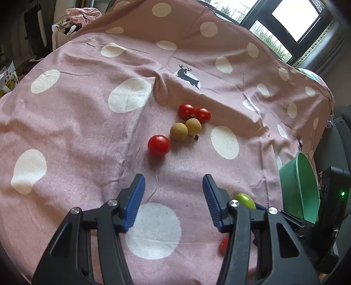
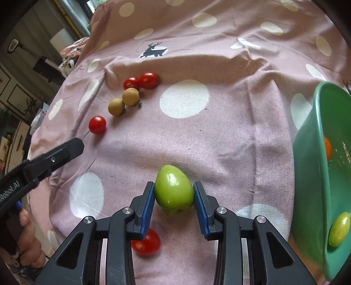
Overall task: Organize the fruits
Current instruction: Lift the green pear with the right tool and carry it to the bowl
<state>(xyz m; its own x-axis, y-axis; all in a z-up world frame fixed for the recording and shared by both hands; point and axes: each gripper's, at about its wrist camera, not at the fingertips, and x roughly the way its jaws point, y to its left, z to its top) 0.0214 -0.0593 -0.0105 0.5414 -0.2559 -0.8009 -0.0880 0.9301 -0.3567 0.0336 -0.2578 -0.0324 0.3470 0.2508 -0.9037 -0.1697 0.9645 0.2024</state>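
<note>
right tool: clamped on green fruit | left tool: released, empty | green bowl: beside

A home — spotted pink bedsheet, heaped clothes, garden window.

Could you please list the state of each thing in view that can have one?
Right gripper: shut on glossy green oval fruit.
Left gripper: open, empty.
Green plastic bowl: tilted, holding fruit.
Nearest red cherry tomato: loose on cloth.
</note>
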